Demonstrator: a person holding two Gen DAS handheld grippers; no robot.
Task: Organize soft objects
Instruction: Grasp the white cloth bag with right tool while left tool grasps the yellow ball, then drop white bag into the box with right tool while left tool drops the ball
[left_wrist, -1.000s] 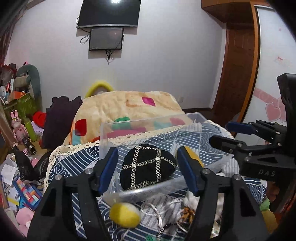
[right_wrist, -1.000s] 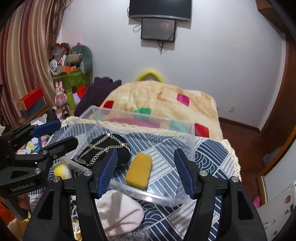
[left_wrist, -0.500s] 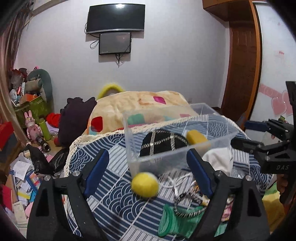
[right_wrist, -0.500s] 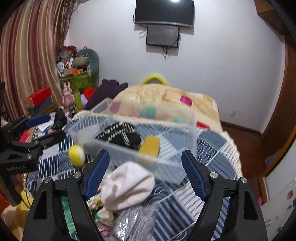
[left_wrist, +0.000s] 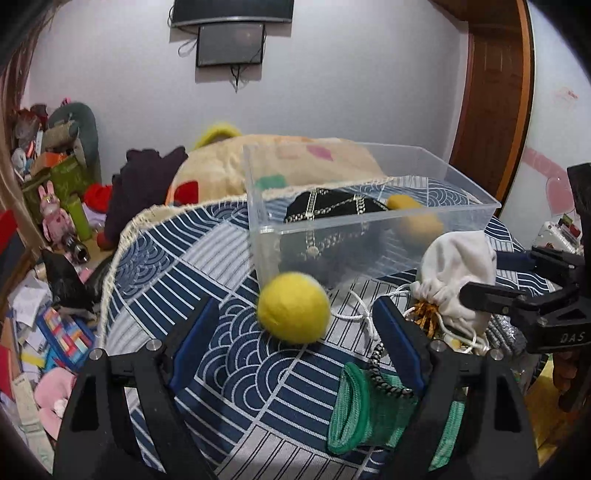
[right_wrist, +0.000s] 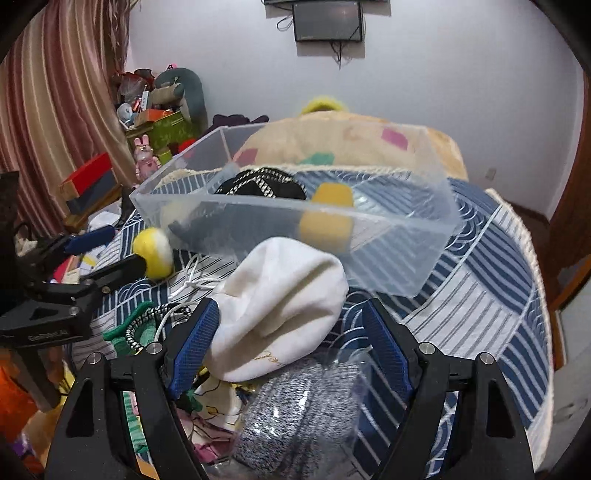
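Note:
A clear plastic bin (left_wrist: 373, 221) stands on the blue patterned cloth and holds a black chained pouch (left_wrist: 332, 206) and a yellow sponge (left_wrist: 402, 202). A yellow felt ball (left_wrist: 293, 308) lies in front of the bin, just ahead of my open left gripper (left_wrist: 291, 339), between its fingers' line but apart from them. My open right gripper (right_wrist: 290, 343) straddles a white drawstring pouch (right_wrist: 284, 306) without closing on it. The bin (right_wrist: 295, 218), the ball (right_wrist: 153, 251) and the left gripper (right_wrist: 107, 254) also show in the right wrist view.
A green knitted piece (left_wrist: 365, 410) and a grey speckled cloth (right_wrist: 295, 410) lie near the front of the cloth. A cream quilt (left_wrist: 280, 166) lies behind the bin. Toys, boxes and papers (left_wrist: 40, 258) crowd the floor at left. A wooden door (left_wrist: 491, 96) is at right.
Both grippers have pulled back and down from over the bin. The left now faces the yellow ball and the right sits around the white pouch. Both stay open.

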